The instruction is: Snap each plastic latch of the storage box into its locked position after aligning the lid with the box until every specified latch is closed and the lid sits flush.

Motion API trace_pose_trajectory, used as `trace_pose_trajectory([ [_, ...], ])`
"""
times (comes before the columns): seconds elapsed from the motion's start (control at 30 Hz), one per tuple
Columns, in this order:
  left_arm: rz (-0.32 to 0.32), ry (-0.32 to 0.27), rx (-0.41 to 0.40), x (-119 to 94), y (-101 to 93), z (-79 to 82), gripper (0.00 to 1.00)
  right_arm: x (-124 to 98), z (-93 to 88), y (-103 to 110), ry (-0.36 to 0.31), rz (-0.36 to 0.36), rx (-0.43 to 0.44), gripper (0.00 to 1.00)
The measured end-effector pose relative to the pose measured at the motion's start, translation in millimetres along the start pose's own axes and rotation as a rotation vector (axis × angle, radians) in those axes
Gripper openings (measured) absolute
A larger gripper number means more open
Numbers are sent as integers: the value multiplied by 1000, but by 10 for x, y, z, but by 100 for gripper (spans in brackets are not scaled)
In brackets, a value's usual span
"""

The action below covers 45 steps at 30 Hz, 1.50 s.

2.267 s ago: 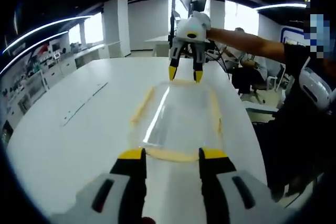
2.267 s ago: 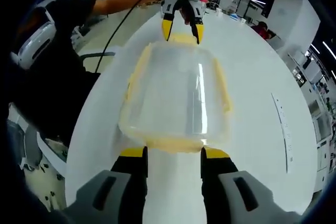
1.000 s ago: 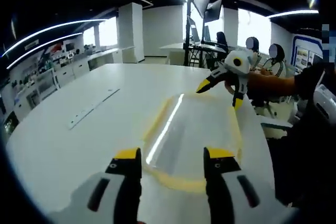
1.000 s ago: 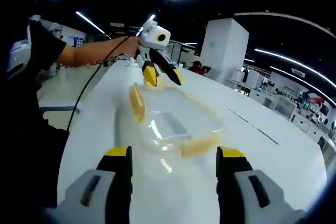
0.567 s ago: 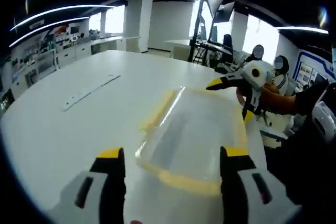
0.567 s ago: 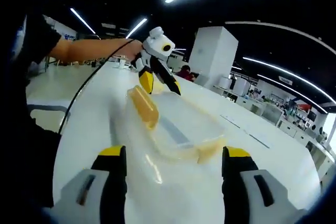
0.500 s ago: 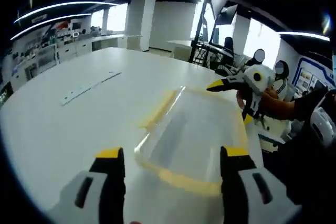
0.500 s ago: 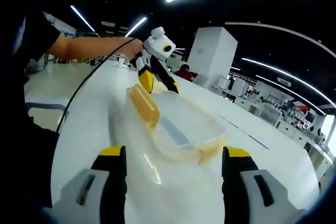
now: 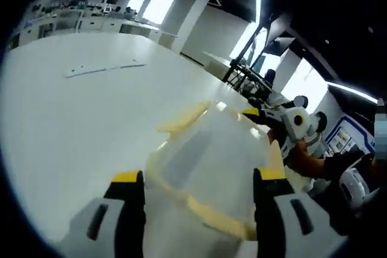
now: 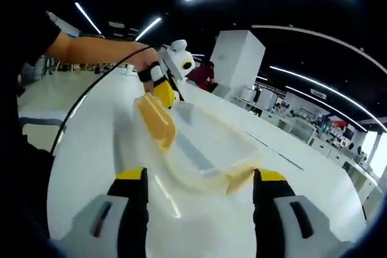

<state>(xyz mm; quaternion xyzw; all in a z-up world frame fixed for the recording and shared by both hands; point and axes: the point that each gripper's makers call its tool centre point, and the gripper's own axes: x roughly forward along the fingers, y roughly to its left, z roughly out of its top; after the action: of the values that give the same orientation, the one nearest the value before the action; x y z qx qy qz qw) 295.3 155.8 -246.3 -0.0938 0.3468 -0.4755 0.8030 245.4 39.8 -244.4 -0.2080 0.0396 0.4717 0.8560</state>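
Both grippers have lowered to opposite ends of the box; jaws spread, grasping nothing; latches unlocked.

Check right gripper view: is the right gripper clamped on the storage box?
No. The right gripper has its jaws spread wide with the near end of the clear storage box between them, neither yellow tip touching it.

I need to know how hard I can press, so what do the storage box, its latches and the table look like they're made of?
The storage box looks like clear glossy plastic: the table shows through it and it carries light streaks. The latches seem opaque yellow plastic, duller in finish. The table is a smooth white surface, perhaps laminate; the exact material can't be told.
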Motion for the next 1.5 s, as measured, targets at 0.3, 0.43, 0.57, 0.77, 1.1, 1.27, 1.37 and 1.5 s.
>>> trace_pose_trajectory([
  [0.3,-1,-73,8,-3,0,15,73,64,-10,-5,-3,-52,-3,72],
  [0.43,3,-99,14,-9,-7,14,73,77,-10,4,-9,-68,6,73],
  [0.57,9,-124,18,-18,11,38,72,115,2,23,-11,-102,28,74],
  [0.77,15,-136,14,-18,15,48,71,145,28,33,-61,-160,86,75],
  [1.1,29,-139,6,-15,19,51,70,145,27,46,-92,-200,138,70],
  [1.27,35,-134,7,-13,30,60,70,148,38,46,-75,-198,134,68],
  [1.37,37,-132,6,-11,28,60,70,147,39,45,-71,-196,133,67],
  [1.5,43,-126,1,-10,47,75,70,150,50,43,-27,-193,136,66],
])
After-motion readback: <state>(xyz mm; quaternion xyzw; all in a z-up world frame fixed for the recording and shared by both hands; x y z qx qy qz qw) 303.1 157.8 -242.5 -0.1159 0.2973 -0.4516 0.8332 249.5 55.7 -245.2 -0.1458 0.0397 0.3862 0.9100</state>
